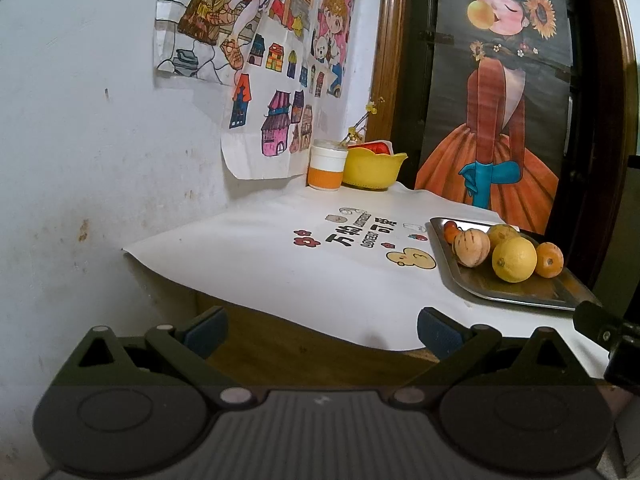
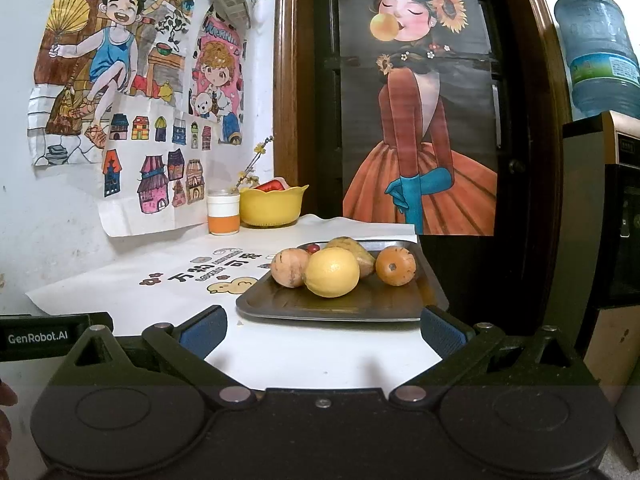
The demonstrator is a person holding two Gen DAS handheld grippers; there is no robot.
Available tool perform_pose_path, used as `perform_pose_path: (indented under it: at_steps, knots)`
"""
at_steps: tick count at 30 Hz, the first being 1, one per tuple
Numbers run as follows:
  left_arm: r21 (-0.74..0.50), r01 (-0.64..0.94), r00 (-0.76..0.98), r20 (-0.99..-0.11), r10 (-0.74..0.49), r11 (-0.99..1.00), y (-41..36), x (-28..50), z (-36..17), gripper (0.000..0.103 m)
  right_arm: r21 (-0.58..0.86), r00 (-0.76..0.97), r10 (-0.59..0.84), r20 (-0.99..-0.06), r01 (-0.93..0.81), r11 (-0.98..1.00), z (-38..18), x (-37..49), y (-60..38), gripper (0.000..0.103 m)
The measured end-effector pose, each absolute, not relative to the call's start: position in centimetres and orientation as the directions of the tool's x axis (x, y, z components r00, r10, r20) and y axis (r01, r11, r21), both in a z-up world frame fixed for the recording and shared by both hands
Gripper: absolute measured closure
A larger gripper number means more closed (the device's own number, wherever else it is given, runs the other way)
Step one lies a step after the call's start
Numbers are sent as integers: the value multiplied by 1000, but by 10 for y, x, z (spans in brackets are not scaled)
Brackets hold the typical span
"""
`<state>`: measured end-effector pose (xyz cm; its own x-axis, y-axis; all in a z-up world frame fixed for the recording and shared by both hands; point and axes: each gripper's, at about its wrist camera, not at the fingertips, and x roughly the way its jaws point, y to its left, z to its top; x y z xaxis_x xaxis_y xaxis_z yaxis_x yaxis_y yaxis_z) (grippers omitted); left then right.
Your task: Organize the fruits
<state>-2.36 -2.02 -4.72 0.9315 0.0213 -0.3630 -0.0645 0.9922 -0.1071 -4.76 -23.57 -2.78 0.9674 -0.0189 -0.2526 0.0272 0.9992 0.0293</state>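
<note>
Soft, even indoor light, moderately bright, colours clear. Faint shadows sit under the fruit on the tray [image 2: 340,308], whose metal shows dull reflections. Focus is sharp mid-frame; fisheye bends the door frame [image 2: 286,80] and blackens the corners.

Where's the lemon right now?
The lemon sits on the metal tray, front and centre in the right wrist view, between a tan fruit and an orange.

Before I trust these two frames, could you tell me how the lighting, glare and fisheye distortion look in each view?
Left wrist view: soft, even light; the door frame bows strongly, corners are black, and the metal tray shows mild reflections of the fruit. Right wrist view: similar dim light, the lemon is sharp, the water bottle curves at the edge, and both views have a darker band across the bottom.
</note>
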Motion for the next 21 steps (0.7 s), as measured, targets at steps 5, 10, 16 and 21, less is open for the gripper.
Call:
perform_pose_path:
  at_steps: [5, 10, 16, 21]
  knots:
    - [-107, -65, 931, -364, 22, 992, -20, -24, -47, 0, 30, 967, -19, -254, 27, 999, -28, -48, -236, 1]
    - [-109, -66, 930, -367, 22, 992, -20, -24, -48, 0, 30, 967, -18, -255, 27, 999, -28, -48, -235, 1]
    - [-110, -67, 929, -370, 22, 992, -20, -24, -48, 0, 31, 967, -18, -256, 27, 999, -29, -48, -235, 1]
    - [-111, -68, 929, -369, 22, 992, -19, -24, -49, 0, 30, 966, -18, -257, 27, 999, -29, -48, -235, 1]
